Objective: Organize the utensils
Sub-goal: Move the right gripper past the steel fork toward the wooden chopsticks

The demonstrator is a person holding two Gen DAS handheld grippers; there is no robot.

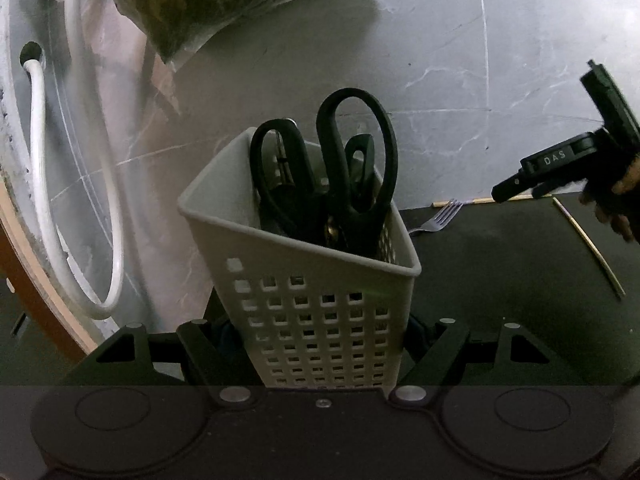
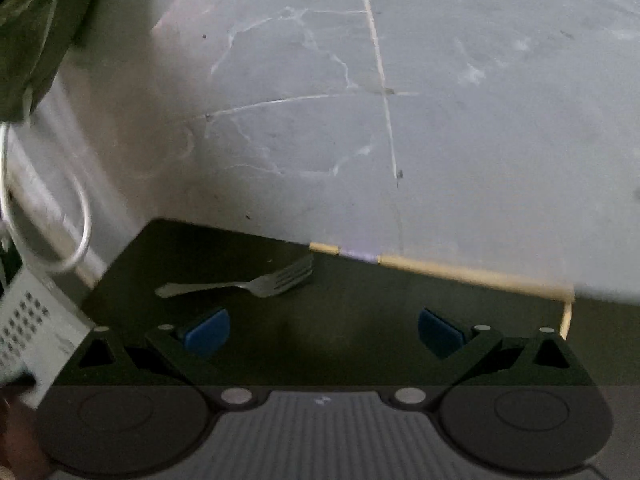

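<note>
A white utensil caddy [image 1: 320, 280] had a grid of small square holes and held scissors [image 1: 352, 168] with black handles. A silver fork [image 2: 248, 282] lay on a dark, near-black mat [image 2: 360, 320] with a pale yellow edge. The wall [image 1: 460, 60] was grey with white veins. The right gripper [image 2: 324, 334] had blue pads [image 2: 206, 332] on black fingers.
</note>
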